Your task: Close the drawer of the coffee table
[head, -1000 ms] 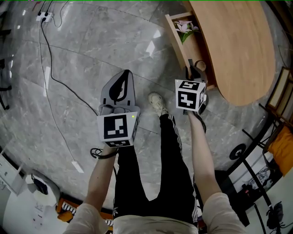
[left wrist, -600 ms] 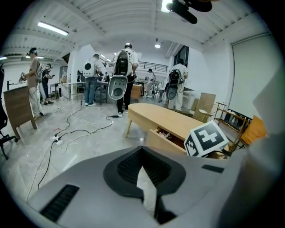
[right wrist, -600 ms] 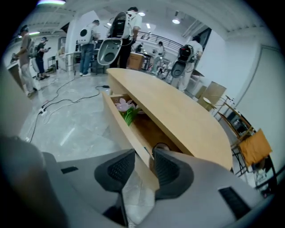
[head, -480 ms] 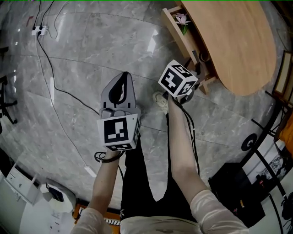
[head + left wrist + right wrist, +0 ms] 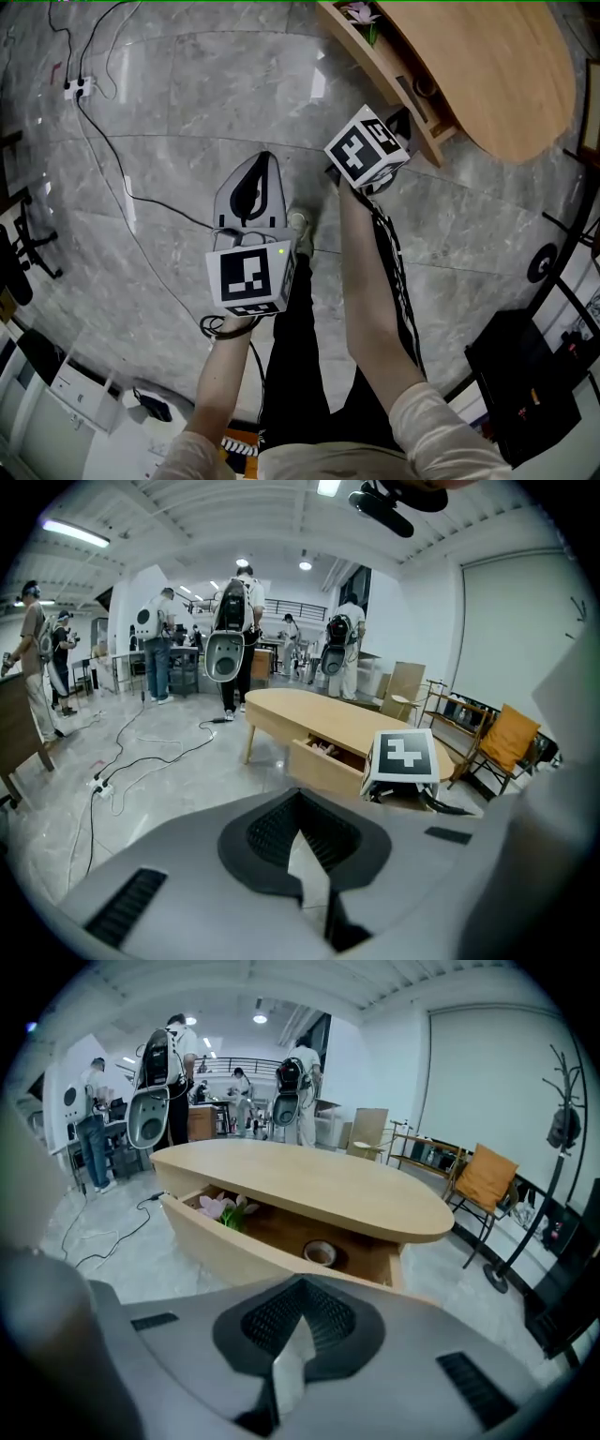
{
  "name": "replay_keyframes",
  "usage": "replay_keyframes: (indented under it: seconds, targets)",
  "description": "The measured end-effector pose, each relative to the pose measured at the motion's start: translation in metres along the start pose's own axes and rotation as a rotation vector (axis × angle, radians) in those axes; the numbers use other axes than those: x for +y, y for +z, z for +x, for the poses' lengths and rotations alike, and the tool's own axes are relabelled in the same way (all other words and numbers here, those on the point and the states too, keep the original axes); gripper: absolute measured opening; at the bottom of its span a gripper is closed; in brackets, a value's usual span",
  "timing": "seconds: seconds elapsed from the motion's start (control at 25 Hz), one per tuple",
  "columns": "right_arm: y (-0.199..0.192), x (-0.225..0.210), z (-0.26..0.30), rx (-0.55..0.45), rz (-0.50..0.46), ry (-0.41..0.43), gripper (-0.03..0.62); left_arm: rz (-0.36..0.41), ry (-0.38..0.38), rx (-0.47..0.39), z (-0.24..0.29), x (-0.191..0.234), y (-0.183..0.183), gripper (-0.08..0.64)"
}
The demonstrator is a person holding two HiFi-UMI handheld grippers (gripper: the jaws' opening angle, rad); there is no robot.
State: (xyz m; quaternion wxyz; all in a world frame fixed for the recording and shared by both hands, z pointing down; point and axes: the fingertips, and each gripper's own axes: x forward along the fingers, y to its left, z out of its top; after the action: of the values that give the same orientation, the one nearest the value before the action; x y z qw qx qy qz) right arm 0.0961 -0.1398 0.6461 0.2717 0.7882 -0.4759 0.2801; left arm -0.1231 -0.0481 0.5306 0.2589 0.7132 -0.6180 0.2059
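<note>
The oval wooden coffee table (image 5: 487, 66) stands at the top right of the head view. Its drawer (image 5: 380, 56) is pulled out, with a pink flower (image 5: 361, 13) and a tape roll (image 5: 424, 86) inside. My right gripper (image 5: 401, 118) is shut and empty, its tips close in front of the drawer's front panel (image 5: 244, 1246); whether they touch it I cannot tell. In the right gripper view the shut jaws (image 5: 296, 1326) point at that panel. My left gripper (image 5: 260, 161) hangs shut and empty over the floor, well left of the table (image 5: 319, 710).
Cables and a power strip (image 5: 71, 88) lie on the grey floor at the left. The person's leg and shoe (image 5: 300, 228) stand between the grippers. An orange chair (image 5: 485, 1180) and a coat stand (image 5: 562, 1124) are beyond the table, with people (image 5: 230, 635) farther back.
My right gripper has rolled over and shifted along the drawer front, its marker cube turning. The person has stepped forward. The left gripper has hardly moved.
</note>
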Motion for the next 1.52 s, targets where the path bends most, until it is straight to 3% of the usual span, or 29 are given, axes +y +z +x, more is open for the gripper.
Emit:
replay_keyframes:
  seconds: [0.16, 0.32, 0.52, 0.8, 1.24, 1.52]
  targets:
    - [-0.014, -0.009, 0.009, 0.022, 0.094, 0.048, 0.005, 0.032, -0.03, 0.007, 0.004, -0.008, -0.001, 0.006]
    - [-0.017, -0.013, 0.007, -0.034, 0.078, 0.082, 0.005, 0.055, -0.051, 0.013, 0.009, -0.016, -0.001, 0.006]
    - [-0.015, -0.014, 0.006, -0.069, 0.141, 0.106, 0.005, 0.077, -0.075, 0.019, 0.021, -0.031, 0.002, 0.006]
    - [-0.012, -0.015, 0.011, -0.097, 0.117, 0.133, 0.005, 0.094, -0.096, 0.023, 0.035, -0.047, 0.006, 0.006]
    - [0.029, -0.035, 0.06, -0.237, 0.093, 0.091, 0.005, 0.112, -0.09, 0.036, 0.069, -0.058, -0.002, 0.006]
    - [0.03, -0.038, 0.083, -0.266, 0.057, 0.102, 0.005, 0.133, -0.1, 0.018, 0.101, -0.078, 0.005, 0.006]
